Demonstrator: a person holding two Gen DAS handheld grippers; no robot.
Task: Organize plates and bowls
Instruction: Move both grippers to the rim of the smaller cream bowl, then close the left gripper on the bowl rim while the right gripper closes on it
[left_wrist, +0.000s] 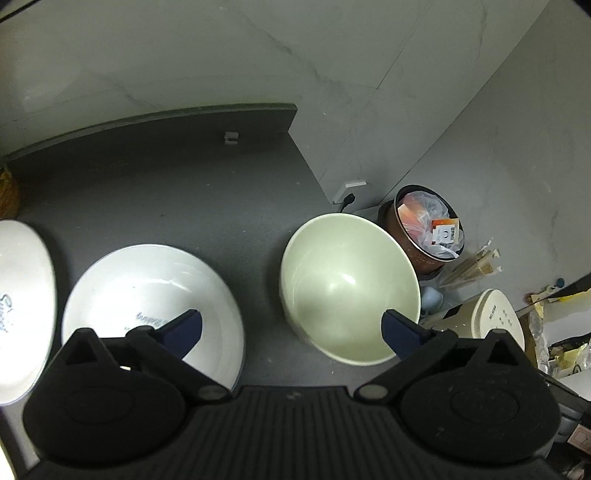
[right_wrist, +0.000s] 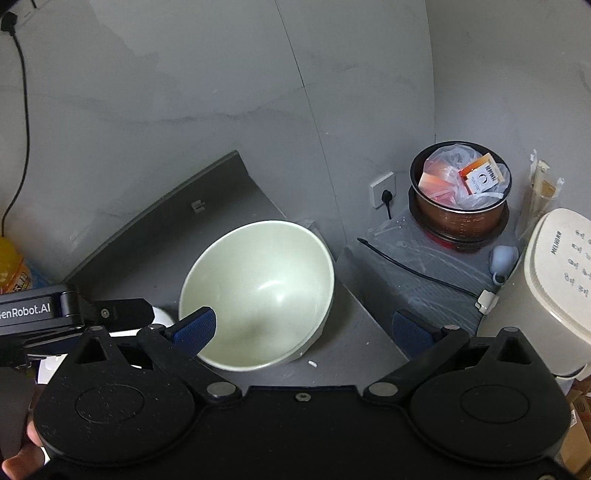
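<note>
A pale green bowl (left_wrist: 347, 288) stands upright on the dark grey counter (left_wrist: 184, 184), near its right edge. Left of it sits a white bowl (left_wrist: 147, 295) with blue script inside, and another white dish (left_wrist: 22, 306) shows at the far left. My left gripper (left_wrist: 291, 332) is open above the gap between the white bowl and the green bowl. In the right wrist view the green bowl (right_wrist: 258, 291) lies between the wide-open fingers of my right gripper (right_wrist: 306, 328), whose left fingertip (right_wrist: 197, 326) overlaps its rim. The left gripper's body (right_wrist: 55, 314) shows at the left edge.
Beyond the counter's right edge, a lower grey surface (right_wrist: 413, 273) holds a brown pot (right_wrist: 458, 199) stuffed with plastic bags and a cream appliance (right_wrist: 546, 288). A wall socket (right_wrist: 382, 190) with a black cord is behind. A yellow packet (right_wrist: 13, 266) stands at the counter's left.
</note>
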